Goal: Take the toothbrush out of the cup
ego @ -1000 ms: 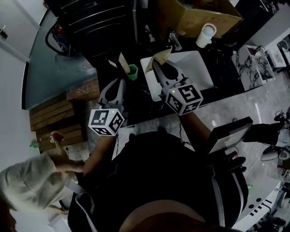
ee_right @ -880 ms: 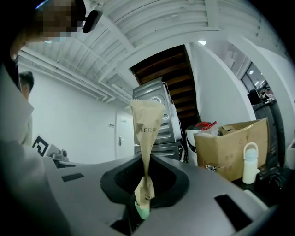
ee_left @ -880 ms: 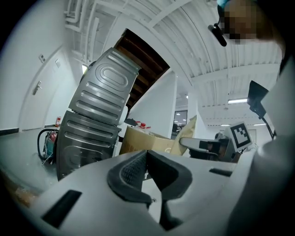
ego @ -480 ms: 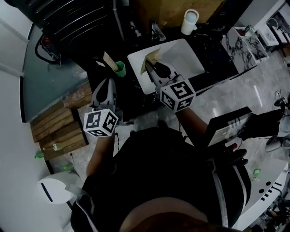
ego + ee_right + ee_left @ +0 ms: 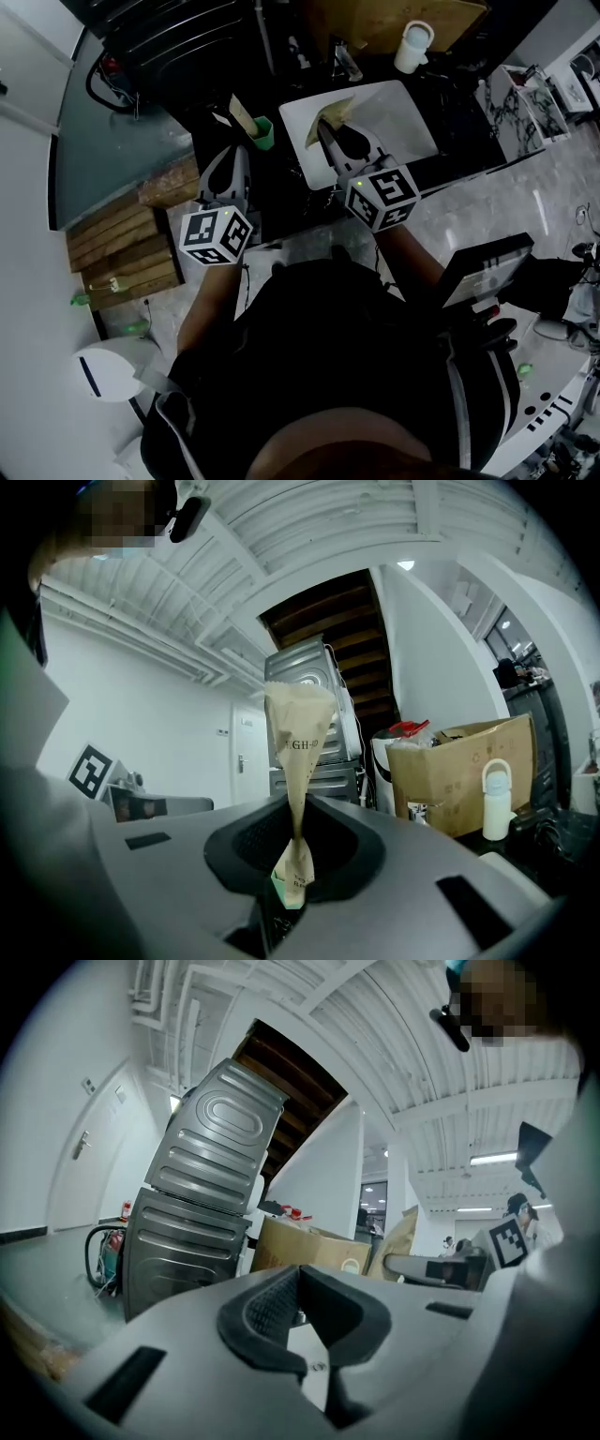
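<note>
- Left gripper [image 5: 232, 157]: the jaws are pressed together and nothing is held between them. It is kept near the cup, not touching it.
- Green cup [image 5: 265, 133]: it is set on the dark counter [image 5: 281, 192], just left of the basin. A second tan paper sleeve [image 5: 241, 112] is seen leaning out of it.
- Right gripper [image 5: 328, 131]: the jaws are clamped on a paper-wrapped toothbrush [image 5: 298, 733], which is gripped near its lower end. The sleeve is fanned out above the pads.
- White basin [image 5: 403, 131]: the gripped toothbrush is held over its left part, well clear of the cup.
- Progress: removal is judged complete for the gripped toothbrush. Setting it down is left, and the sleeve in the cup may also need to be taken out.
</note>
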